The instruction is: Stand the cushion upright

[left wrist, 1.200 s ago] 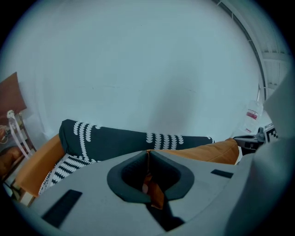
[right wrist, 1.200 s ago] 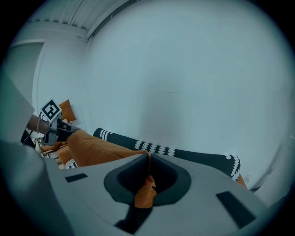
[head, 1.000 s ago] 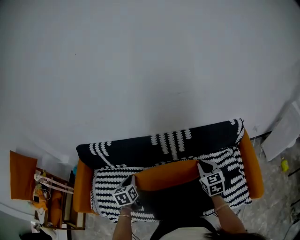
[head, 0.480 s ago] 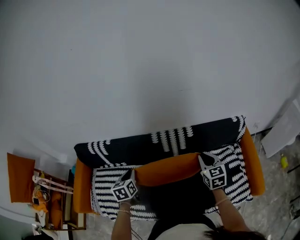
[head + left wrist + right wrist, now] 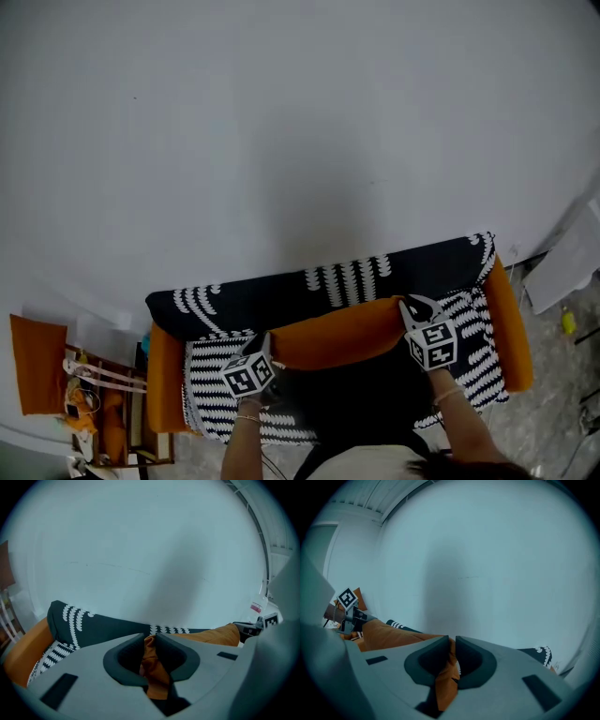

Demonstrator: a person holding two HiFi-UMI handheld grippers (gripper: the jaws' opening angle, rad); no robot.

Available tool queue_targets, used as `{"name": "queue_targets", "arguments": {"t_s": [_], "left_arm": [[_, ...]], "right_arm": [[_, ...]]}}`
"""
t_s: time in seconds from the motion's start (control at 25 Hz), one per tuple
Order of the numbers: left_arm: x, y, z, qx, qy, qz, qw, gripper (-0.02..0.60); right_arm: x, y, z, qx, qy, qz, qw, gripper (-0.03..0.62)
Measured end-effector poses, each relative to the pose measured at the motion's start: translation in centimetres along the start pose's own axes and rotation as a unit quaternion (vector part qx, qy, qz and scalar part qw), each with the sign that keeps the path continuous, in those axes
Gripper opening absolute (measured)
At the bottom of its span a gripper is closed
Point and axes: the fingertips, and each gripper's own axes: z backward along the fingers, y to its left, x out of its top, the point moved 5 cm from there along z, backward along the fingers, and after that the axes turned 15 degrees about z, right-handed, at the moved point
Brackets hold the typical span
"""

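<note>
Head view – cushion [image 5: 333,333]: an orange, long cushion lying across the sofa [image 5: 165,380], just in front of the backrest, with one end at each gripper.
Head view – sofa: it has orange arms and a black cover [image 5: 281,295] with white leaf-like print, and its back is against a plain white wall [image 5: 281,141].
Head view – left hand-held gripper [image 5: 264,340]: it is at the cushion's left end, held in the person's left hand.
Head view – right hand-held gripper [image 5: 418,307]: it is at the cushion's right end, held in the right hand.
Head view – writing: each gripper's cube shows only black-and-white square codes, with no words.
Left gripper view – left hand-held gripper [image 5: 153,637]: its jaws have just been opening, but the tips are close together and clamp a fold of the cushion's orange fabric.
Left gripper view – cushion: its body runs off to the right as far as the other gripper.
Left gripper view – tag [image 5: 255,607]: a small red-and-white tag at the right, too small to read.
Right gripper view – right hand-held gripper [image 5: 452,640]: its jaws have just been opening, yet they are nearly together and pinch the orange cushion fabric hanging between them.
Right gripper view – cushion: it stretches away to the left, where the other gripper's square code shows.
</note>
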Motion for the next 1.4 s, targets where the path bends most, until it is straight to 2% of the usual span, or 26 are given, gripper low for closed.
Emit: {"name": "queue_targets", "arguments": {"t_s": [0.08,0.16,0.24,1.04,1.4], "left_arm": [[0.5,0.2,-0.7,-0.002,0.001,0.005,1.0,0.076],[1.0,0.5,-1.5,-0.007,0.004,0.019,0.9998,0.12],[1.5,0.7,-2.1,-0.015,0.006,0.031,0.9994,0.137],[6.6,1.5,-8.9,-0.017,0.002,0.033,0.9993,0.14],[8.6,1.9,-11.9,-0.017,-0.001,0.047,0.9987,0.138]], "right_arm": [[0.2,-0.3,-0.8,0.0,0.0,-0.001,1.0,0.052],[0.4,-0.8,-1.6,-0.002,0.002,-0.001,1.0,0.051],[0.6,-1.2,-2.3,-0.003,0.002,-0.001,1.0,0.054],[2.9,-4.3,-10.4,0.003,-0.004,-0.009,1.0,0.075],[3.6,-5.7,-14.1,0.009,0.001,-0.017,1.0,0.089]]}}
